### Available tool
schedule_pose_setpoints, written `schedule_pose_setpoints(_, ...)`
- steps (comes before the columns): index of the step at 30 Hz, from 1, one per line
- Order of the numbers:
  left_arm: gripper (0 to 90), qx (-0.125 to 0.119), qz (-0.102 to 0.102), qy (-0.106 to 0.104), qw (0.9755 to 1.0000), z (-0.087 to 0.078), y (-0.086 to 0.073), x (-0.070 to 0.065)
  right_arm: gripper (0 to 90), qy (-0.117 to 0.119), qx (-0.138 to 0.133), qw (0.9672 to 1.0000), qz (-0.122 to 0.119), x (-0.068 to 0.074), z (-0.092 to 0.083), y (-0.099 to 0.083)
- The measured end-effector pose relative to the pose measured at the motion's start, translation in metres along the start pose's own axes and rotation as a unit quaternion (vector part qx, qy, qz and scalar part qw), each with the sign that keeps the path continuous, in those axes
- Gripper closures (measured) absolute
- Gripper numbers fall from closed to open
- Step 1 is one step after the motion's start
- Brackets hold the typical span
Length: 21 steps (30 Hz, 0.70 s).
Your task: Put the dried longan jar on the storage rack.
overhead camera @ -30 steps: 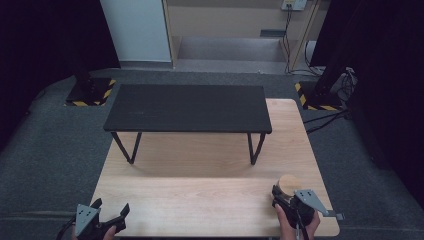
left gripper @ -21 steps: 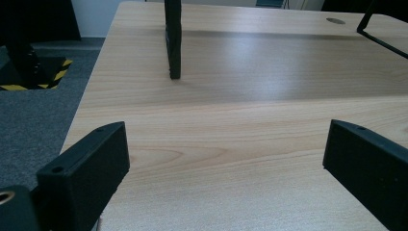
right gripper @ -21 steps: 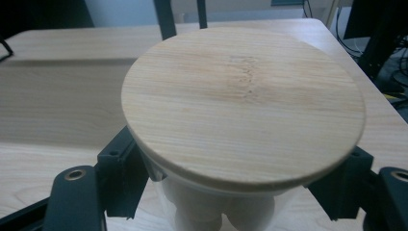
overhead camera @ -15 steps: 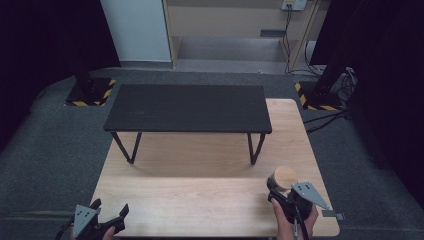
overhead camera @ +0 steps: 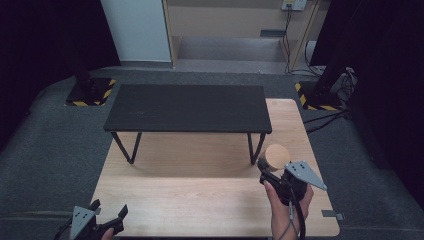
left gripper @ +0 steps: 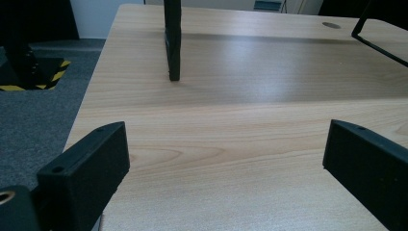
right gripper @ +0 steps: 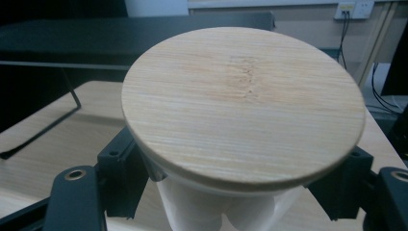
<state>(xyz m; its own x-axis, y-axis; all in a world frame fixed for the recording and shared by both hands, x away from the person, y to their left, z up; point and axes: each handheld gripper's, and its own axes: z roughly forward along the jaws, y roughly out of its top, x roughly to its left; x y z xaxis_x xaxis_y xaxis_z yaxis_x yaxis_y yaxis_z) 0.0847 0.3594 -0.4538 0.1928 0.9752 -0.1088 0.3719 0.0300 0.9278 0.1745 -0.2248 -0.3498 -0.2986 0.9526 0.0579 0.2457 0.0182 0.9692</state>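
Jar [right gripper: 226, 202] with a round bamboo lid [right gripper: 243, 103] sits pinched between the jaws of your right gripper [overhead camera: 272, 170], low and right of centre in the high view, just in front of the right legs of the black bench [overhead camera: 190, 107]. In the right gripper view the white body hangs below the lid, and the pads clamp it just under the rim. Judging by that, the lid looks merely seated, so keep the jar upright as you carry it and avoid tipping the wrist, or the lid may slide off. Lift high enough to clear the bench edge before travelling toward the upper part of the frame, if that is where it goes. Your left gripper [overhead camera: 97, 222] rests at the lower left over the wooden table [overhead camera: 200, 200], jaws spread wide with nothing between them; leave it parked there, out of the path.
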Motion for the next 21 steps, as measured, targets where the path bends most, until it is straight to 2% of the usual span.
schedule_pose_setpoints(12, 1.0, -0.004, -0.002, -0.002, 1.0, 0.0, -0.001, 0.002, 25.7, 0.021, -0.007, 0.9996, -0.02, 0.009, 0.023, 0.048)
schedule_pose_setpoints(21, 1.0, -0.006, -0.005, -0.001, 1.0, -0.001, 0.0, 0.005, 25.7, 0.025, -0.002, 0.9993, -0.029, 0.011, 0.042, 0.07)
